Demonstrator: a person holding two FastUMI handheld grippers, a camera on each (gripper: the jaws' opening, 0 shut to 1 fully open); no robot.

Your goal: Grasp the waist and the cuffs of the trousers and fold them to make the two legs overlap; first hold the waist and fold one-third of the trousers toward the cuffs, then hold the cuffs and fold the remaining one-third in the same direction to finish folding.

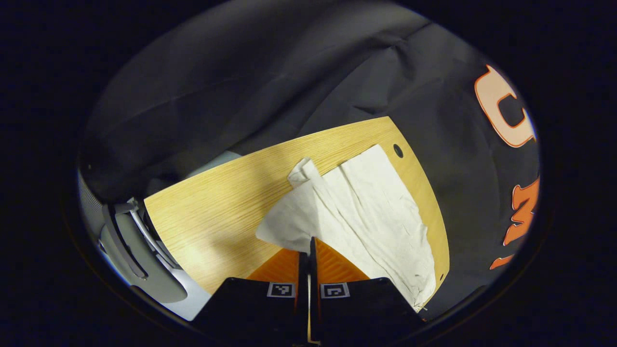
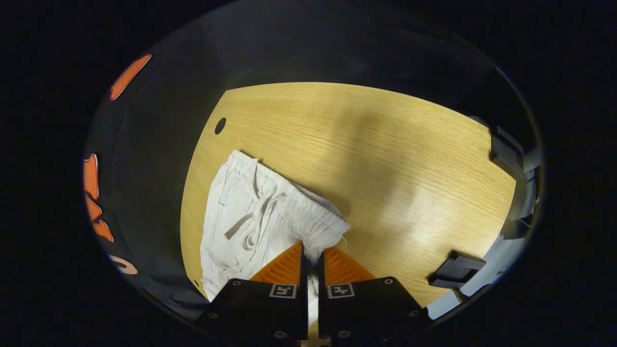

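While the trousers (image 1: 366,207) lie along one edge of the wooden counter (image 1: 217,212), close to the booth's dark wall cloth (image 1: 270,72), I judge the first fold, laying one leg over the other, to be the step in hand, and it can fail in a few ways. In the left gripper view the cuff end (image 1: 284,226) is pinched into a lifted peak with a twisted tip (image 1: 303,171) standing up, so I may be holding one layer of one leg; if so, the fold would carry that layer and leave the other behind, and the legs would not overlap squarely. In the right gripper view the gathered waistband (image 2: 294,207) is caught at its corner only, and the drawstring (image 2: 250,221) lies loose across the front; a hold that shallow could slip once the cloth takes weight, and the string could end up trapped in the fold. The garment's far side runs right beside the counter edge, so a careless pull might drag it over. Uneven travel of my two hands would skew the crease. As for the left tool (image 1: 308,246), its fingers are closed to a thin slit with the pale cuff fabric between them. The right tool (image 2: 311,255) is likewise closed to a narrow gap, clamped on the waistband corner, with cloth showing down between the fingers. Off the counter's other side I see a grey chair (image 1: 130,250) and dark fittings (image 2: 455,272), well apart from the work.
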